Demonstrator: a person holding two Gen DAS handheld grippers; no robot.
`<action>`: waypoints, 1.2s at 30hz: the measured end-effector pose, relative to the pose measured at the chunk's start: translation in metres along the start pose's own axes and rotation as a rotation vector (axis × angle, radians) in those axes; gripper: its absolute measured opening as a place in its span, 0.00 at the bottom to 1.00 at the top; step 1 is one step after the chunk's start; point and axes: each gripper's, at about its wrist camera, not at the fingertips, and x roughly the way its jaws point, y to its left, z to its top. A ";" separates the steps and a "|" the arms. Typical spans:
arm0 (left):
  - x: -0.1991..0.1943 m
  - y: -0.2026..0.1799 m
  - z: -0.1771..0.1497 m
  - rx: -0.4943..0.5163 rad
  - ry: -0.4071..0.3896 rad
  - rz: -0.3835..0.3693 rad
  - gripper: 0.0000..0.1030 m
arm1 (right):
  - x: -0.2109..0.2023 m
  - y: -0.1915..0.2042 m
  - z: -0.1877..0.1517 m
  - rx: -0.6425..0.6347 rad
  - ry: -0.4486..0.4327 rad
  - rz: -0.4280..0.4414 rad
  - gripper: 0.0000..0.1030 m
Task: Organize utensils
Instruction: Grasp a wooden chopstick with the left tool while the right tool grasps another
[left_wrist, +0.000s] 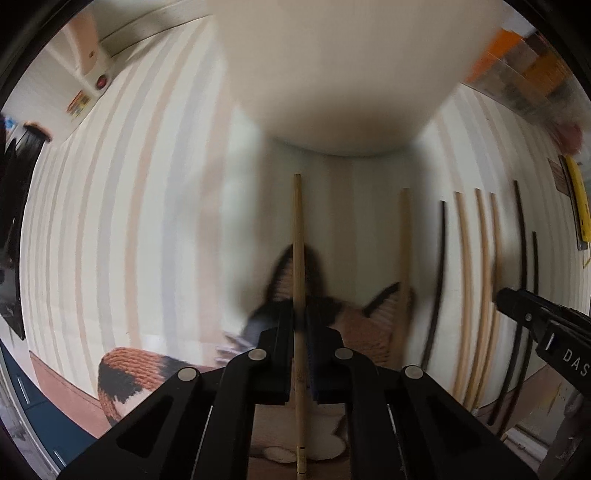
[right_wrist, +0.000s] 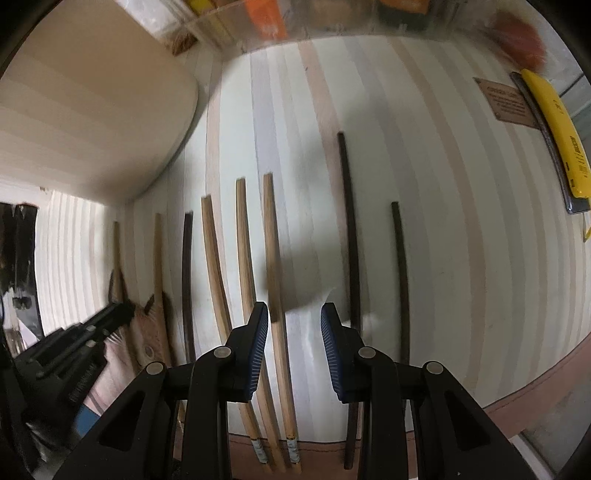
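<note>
Chopstick (left_wrist: 298, 236) pinched in left gripper (left_wrist: 300, 325) fingers; right gripper (right_wrist: 294, 314) fingers spread, lettering "DAS" on side.

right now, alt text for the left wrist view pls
The left gripper has its jaws shut on a light wooden chopstick that runs straight up the frame over a striped placemat. More light and dark chopsticks lie in a row to the right, below a blurred cream bowl.

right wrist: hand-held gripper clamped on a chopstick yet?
No. The right hand-held gripper stands open, a light wooden chopstick between its pads untouched.
</note>
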 end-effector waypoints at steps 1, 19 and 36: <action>0.000 0.007 0.000 -0.008 0.003 -0.005 0.04 | 0.001 0.003 0.000 -0.018 0.001 -0.015 0.26; 0.000 0.058 -0.021 -0.011 0.078 -0.061 0.12 | 0.007 0.012 0.008 -0.060 0.051 -0.134 0.08; -0.003 0.030 -0.008 -0.007 0.055 -0.002 0.05 | 0.013 0.041 0.006 -0.113 0.104 -0.171 0.07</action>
